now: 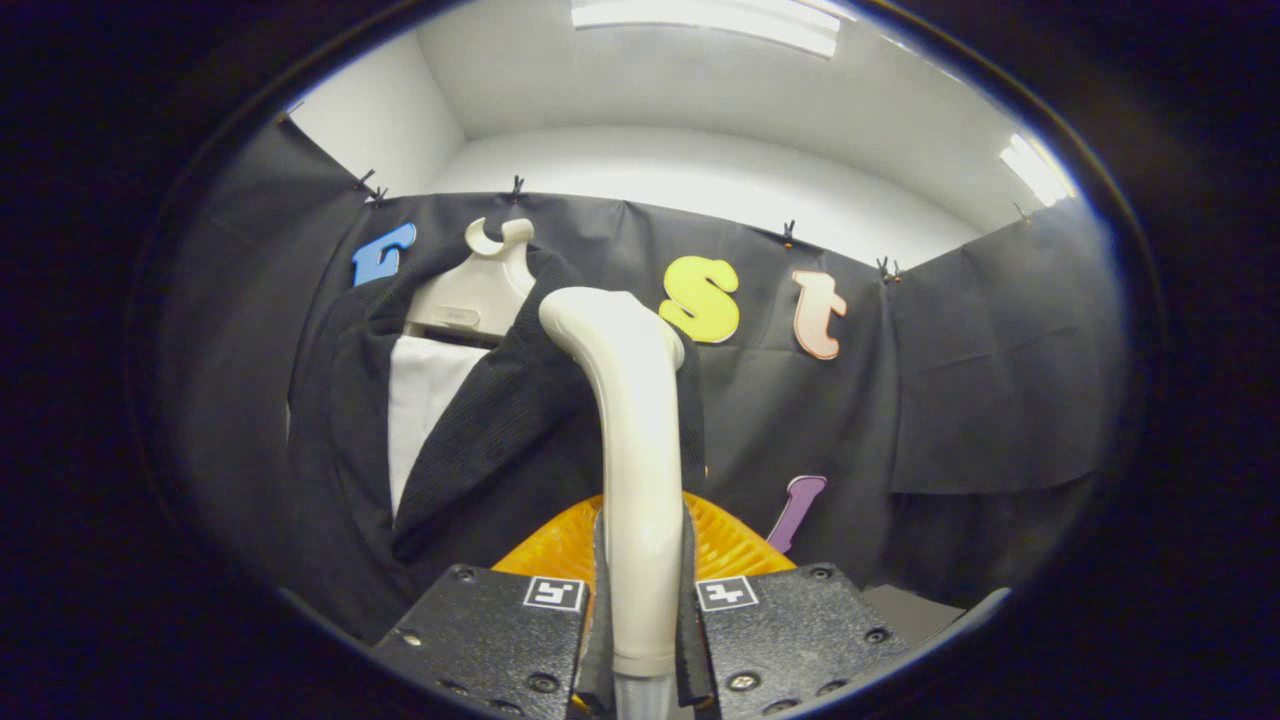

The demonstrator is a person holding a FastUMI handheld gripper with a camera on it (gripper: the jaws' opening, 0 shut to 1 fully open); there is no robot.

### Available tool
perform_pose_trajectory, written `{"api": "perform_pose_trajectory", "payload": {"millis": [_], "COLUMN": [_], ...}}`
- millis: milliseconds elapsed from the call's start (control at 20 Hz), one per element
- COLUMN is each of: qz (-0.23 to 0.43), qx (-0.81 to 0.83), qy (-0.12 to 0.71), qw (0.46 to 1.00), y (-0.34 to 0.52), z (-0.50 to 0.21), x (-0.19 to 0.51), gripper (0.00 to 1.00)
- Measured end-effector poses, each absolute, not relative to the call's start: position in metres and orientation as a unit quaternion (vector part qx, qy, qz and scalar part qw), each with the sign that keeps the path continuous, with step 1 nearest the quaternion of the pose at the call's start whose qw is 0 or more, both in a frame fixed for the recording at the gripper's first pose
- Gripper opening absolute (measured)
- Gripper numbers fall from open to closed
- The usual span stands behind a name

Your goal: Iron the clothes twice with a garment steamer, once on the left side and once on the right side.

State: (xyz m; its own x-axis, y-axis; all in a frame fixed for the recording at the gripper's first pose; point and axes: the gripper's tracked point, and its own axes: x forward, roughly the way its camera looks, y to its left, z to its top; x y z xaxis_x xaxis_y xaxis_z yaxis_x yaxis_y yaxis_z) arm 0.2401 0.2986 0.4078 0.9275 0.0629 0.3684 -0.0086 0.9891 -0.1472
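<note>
Clamped narrowly, the gripper (640, 610) held the cream garment steamer handle (632, 440) with both fingers pressing its sides. Its curved head rose upright against the dark jacket (500, 440), which hung on a cream hanger (480, 290) over a white panel (425, 400), beyond the fingers. A pass seemed under way near the garment's right front; next, a steady stroke along that side seemed needed.

The gripper (640, 610) has two flat, blocky housings with a pebbled matte finish, one on each side. Round screw heads sit at their corners and along the near edges. Each housing carries a small square tag (553, 593) with a blocky coded pattern at its inner top corner. Thin pads line the jaws' inner faces.
</note>
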Motion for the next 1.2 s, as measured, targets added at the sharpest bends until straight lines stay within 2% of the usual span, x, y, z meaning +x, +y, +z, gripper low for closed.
{"api": "perform_pose_trajectory", "payload": {"millis": [650,950,1200], "qz": [0.085,0.079,0.05], "qx": [-0.097,-0.108,-0.099], "qy": [-0.175,-0.164,-0.129], "qw": [0.976,0.977,0.985], "y": [0.285,0.279,0.271], "z": [0.367,0.354,0.314], "x": [0.241,0.247,0.236], "gripper": [0.27,0.27,0.27]}}
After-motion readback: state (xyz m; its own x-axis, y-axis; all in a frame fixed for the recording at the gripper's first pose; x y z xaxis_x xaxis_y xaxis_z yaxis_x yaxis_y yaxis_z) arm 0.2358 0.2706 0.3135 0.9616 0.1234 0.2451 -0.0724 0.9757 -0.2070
